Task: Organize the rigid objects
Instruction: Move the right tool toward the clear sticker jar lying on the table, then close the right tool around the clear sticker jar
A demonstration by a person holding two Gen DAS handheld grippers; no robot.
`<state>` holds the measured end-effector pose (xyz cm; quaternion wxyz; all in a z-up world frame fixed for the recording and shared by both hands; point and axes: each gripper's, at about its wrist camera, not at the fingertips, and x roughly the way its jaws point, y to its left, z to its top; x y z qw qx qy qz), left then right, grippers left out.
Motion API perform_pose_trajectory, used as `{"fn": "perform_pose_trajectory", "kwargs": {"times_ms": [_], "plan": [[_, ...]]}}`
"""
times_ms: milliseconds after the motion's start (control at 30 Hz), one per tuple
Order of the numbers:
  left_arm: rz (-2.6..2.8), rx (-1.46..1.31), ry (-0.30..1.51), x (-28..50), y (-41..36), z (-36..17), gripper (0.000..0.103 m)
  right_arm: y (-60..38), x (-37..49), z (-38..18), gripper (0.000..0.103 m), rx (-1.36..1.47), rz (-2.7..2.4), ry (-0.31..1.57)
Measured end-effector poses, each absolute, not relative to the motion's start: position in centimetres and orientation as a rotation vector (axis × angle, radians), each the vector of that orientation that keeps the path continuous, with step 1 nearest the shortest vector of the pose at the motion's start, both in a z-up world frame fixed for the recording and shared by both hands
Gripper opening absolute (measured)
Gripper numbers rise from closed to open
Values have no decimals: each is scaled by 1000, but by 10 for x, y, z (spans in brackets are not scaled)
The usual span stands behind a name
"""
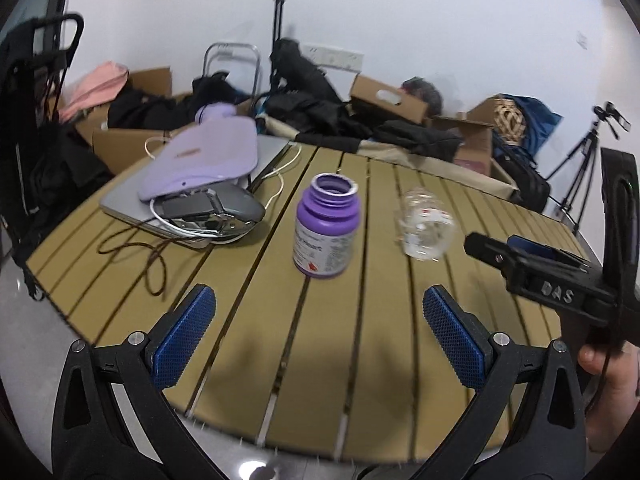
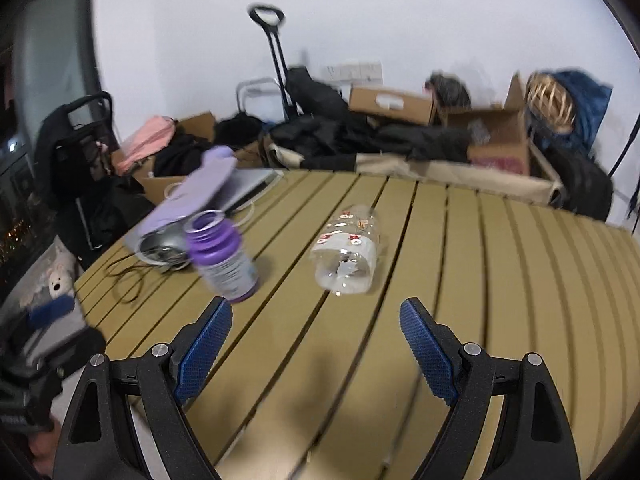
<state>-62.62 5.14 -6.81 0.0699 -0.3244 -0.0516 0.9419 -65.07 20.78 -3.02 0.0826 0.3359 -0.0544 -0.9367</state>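
A purple pill bottle (image 1: 326,228) stands upright with no cap on the slatted table (image 1: 360,340). A clear plastic bottle (image 1: 426,224) lies on its side to its right. My left gripper (image 1: 319,330) is open and empty, a short way in front of the purple bottle. In the right wrist view, my right gripper (image 2: 316,344) is open and empty, in front of the clear bottle (image 2: 348,250), with the purple bottle (image 2: 222,256) to the left. The right gripper also shows in the left wrist view (image 1: 532,256) at the right edge.
A laptop (image 1: 192,196) with a lilac pouch (image 1: 204,156), a grey case and white and dark cables lies at the table's far left. Behind the table are cardboard boxes (image 1: 384,98), dark clothes, a trolley handle and a tripod (image 1: 580,168).
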Motion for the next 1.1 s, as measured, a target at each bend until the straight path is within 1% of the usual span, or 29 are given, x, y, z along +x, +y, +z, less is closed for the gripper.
{"fn": "perform_pose_trajectory", "kwargs": {"times_ms": [233, 333, 533, 567, 600, 633, 733, 833, 933, 1033, 1100], "plan": [[2815, -1015, -192, -668, 54, -91, 103, 201, -730, -67, 90, 1137, -2772, -227], [2801, -1021, -146, -678, 61, -99, 103, 199, -746, -76, 90, 1181, -2798, -184], [2814, -979, -172, -684, 68, -101, 103, 217, -767, -92, 89, 1254, -2779, -269], [2814, -968, -165, -684, 69, -100, 103, 220, -769, -91, 86, 1241, -2779, -252], [2818, -958, -156, -685, 70, -99, 103, 220, -769, -91, 72, 1241, -2782, -235], [2821, -954, -147, -686, 71, -100, 103, 221, -771, -90, 68, 1234, -2784, -226], [2829, -970, -122, -692, 73, -103, 103, 226, -765, -89, 66, 1225, -2728, -237], [2794, -994, -127, -694, 73, -104, 103, 229, -733, -87, 66, 1195, -2654, -190], [2699, -1009, -150, -693, 77, -102, 103, 226, -702, -88, 67, 1221, -2561, -45], [2606, -1048, -200, -695, 85, -102, 102, 225, -679, -85, 67, 1203, -2515, 18], [2556, -1042, -187, -693, 98, -101, 101, 223, -662, -83, 68, 1177, -2487, 75]]}}
